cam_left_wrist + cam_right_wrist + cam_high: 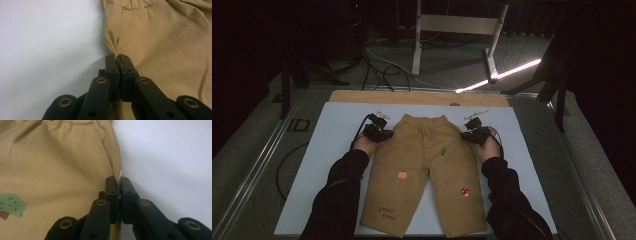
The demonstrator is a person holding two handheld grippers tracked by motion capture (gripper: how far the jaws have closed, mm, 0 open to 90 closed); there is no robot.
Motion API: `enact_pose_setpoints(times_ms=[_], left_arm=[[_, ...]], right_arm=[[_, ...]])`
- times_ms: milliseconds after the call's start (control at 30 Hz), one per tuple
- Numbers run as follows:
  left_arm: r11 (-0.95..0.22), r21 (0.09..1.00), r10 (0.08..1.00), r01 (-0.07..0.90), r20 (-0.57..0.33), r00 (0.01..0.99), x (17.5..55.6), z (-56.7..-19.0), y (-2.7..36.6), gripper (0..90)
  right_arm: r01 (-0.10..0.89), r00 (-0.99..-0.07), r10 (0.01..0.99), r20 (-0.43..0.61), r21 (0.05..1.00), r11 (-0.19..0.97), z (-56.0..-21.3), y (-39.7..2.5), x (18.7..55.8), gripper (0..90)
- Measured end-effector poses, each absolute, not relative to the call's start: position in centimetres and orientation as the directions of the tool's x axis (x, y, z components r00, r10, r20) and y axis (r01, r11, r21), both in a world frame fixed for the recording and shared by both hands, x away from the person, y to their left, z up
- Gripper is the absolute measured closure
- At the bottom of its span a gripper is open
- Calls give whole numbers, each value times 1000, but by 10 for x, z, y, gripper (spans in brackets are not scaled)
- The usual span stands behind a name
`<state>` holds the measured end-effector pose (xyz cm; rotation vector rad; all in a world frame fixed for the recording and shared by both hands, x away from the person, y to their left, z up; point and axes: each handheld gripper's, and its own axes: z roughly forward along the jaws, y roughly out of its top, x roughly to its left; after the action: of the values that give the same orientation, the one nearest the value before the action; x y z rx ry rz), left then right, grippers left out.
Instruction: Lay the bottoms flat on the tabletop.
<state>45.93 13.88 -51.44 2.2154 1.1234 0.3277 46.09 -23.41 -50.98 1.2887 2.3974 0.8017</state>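
A pale board (332, 150) on the table carries tan trousers (422, 170) spread flat, waistband away from the person. The left gripper (117, 58) pinches the trousers' left side seam, and the right gripper (117, 181) is clamped on the opposite seam. Lifting both edges together, evenly, should keep the fabric from bunching.

Tan matt woven cloth trousers (422, 165), smooth matt white tabletop (337, 125), glossy blk plastic fingers (111, 65)
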Motion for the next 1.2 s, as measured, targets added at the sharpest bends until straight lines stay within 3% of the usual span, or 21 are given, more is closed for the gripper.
enact_pose_setpoints(times_ms=[567,667,1033,1100,1167,1200], left_arm=[[-475,659,793,584,32,609,478,-488,146,878],[-435,695,808,572,22,588,484,-484,147,877],[-421,698,817,579,14,577,487,-494,144,868],[-409,700,820,585,0,572,487,-496,143,857],[-429,670,818,606,4,575,488,-502,144,770],[-427,666,820,611,1,572,487,-505,145,710]], right_arm=[[650,-512,859,-21,644,403,-490,-230,484,872],[633,-497,867,-33,669,389,-485,-230,489,872],[653,-478,878,-35,653,382,-492,-230,502,870],[661,-471,882,-32,649,377,-493,-230,504,860],[676,-450,892,-44,636,372,-497,-230,505,817],[695,-441,897,-30,621,362,-501,-231,506,738]])
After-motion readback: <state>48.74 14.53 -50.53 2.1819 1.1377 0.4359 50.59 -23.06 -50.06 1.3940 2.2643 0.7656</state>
